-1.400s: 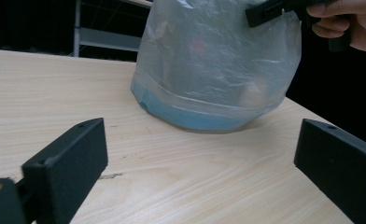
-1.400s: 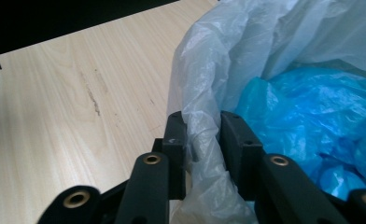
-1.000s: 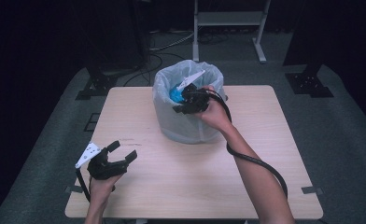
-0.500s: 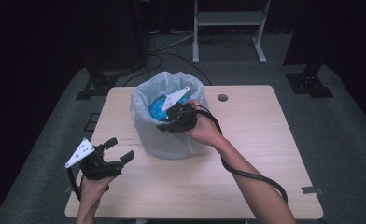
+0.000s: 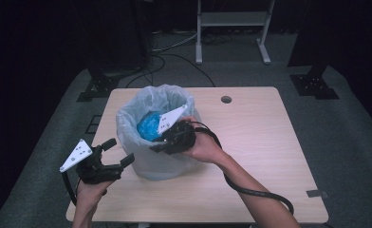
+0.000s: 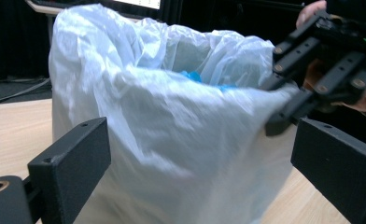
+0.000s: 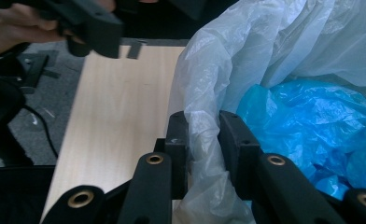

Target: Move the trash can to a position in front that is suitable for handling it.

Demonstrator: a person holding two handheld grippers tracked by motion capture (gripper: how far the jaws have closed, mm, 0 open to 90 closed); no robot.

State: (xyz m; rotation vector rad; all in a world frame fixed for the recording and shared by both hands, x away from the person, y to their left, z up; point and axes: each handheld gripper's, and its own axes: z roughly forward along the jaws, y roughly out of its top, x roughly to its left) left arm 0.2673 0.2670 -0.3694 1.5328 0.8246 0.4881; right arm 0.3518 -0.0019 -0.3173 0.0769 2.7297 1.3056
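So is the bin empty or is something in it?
Not empty: the bag-lined bin holds crumpled blue plastic, visible below the rim beside the right gripper clamping the liner.

grippers: 2, lower left [image 5: 112,160] and centre [image 5: 161,145] | white bin liner: 1 [image 5: 148,102] | blue bag: 1 [image 5: 149,127] | table: 1 [image 5: 269,142]

No lettering, label, brand or number can be read anywhere here. The white bin liner [image 5: 148,142] is plain, the blue bag [image 7: 312,121] inside it carries no print, and the grey plates on the grippers are blank (just small holes, nothing written).
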